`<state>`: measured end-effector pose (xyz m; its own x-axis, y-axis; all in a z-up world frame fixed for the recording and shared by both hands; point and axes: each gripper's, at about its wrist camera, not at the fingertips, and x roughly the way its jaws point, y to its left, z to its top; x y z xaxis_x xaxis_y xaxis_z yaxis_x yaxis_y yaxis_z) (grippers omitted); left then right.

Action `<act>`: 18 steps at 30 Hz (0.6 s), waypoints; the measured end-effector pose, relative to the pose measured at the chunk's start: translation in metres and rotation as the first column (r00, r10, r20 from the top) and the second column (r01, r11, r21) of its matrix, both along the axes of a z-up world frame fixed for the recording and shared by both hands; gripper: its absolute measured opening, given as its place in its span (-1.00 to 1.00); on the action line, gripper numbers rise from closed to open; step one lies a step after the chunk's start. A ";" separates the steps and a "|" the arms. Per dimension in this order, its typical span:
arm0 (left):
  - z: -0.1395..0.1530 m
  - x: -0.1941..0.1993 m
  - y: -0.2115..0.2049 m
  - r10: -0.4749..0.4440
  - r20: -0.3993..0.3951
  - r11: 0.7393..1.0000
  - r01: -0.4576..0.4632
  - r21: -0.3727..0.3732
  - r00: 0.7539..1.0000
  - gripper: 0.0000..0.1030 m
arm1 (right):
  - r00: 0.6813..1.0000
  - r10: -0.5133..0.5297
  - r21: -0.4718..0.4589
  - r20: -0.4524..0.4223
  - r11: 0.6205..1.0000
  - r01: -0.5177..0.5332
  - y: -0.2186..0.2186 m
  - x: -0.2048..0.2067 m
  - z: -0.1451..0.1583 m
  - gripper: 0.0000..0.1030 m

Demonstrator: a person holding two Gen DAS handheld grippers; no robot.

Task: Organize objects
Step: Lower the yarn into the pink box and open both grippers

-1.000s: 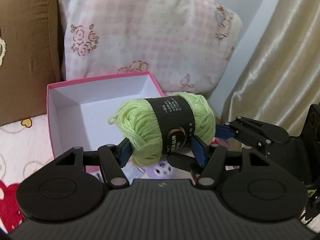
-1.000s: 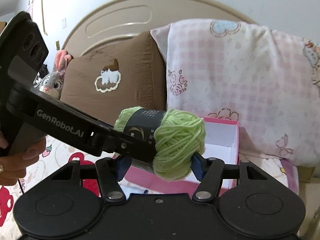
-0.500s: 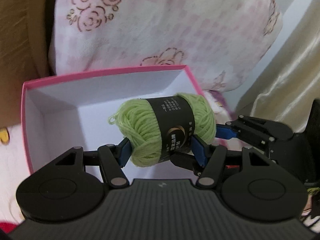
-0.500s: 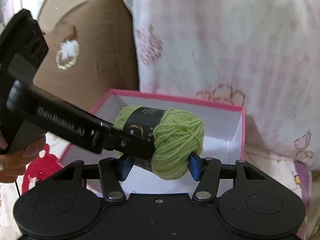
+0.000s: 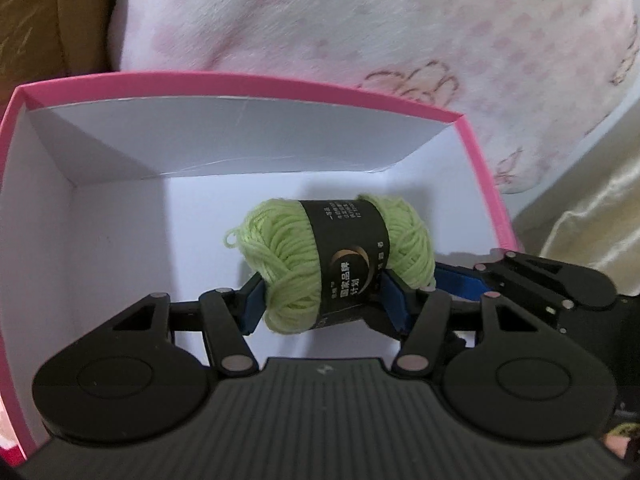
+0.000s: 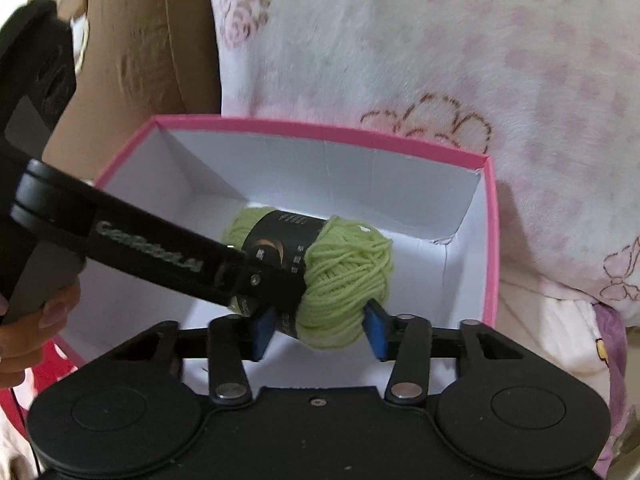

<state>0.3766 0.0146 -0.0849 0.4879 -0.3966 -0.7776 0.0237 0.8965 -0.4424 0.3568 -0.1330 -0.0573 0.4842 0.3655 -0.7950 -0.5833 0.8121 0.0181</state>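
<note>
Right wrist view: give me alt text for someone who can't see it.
A light green yarn skein with a black label sits between the closing blue pads of the right tool, over the white inside of an open pink box. The left tool grips the skein's labelled end from the left; pillows lie behind.

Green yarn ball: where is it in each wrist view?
Left wrist: green yarn ball sits centre frame, between the left tool's pads, over the box floor.
Right wrist: it sits centre frame, between the right tool's pads, the left tool crossing its left end.
Shared landmark: pink box, its far rim against the pink pillow.
</note>
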 end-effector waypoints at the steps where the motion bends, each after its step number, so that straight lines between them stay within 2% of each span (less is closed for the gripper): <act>1: -0.002 0.000 0.000 0.008 -0.007 1.000 -0.008 0.008 1.000 0.13 | 1.000 0.003 -0.010 -0.002 1.000 -0.003 0.001 0.000 -0.002 -0.22; 2: -0.005 0.000 0.000 0.018 -0.015 1.000 -0.018 0.010 1.000 0.12 | 1.000 0.002 -0.021 0.002 1.000 -0.002 0.001 0.000 -0.005 -0.31; 8: -0.012 -0.001 0.000 0.056 -0.016 0.998 -0.056 -0.029 0.998 0.10 | 0.998 0.013 -0.071 0.063 0.997 -0.008 0.005 -0.006 -0.009 -0.34; 13: -0.020 0.013 -0.011 0.080 -0.040 0.989 -0.085 -0.122 0.996 0.07 | 0.997 0.012 -0.068 0.081 0.998 -0.006 -0.002 -0.007 -0.006 -0.36; 15: -0.018 0.018 -0.022 0.072 -0.024 0.991 -0.074 -0.115 0.997 0.07 | 0.995 0.026 -0.092 0.097 0.996 -0.017 -0.001 -0.007 -0.004 -0.38; 18: -0.012 0.022 -0.034 0.056 0.000 0.997 -0.055 -0.057 0.998 0.08 | 0.996 0.025 -0.101 0.088 0.995 -0.016 0.002 -0.003 -0.004 -0.41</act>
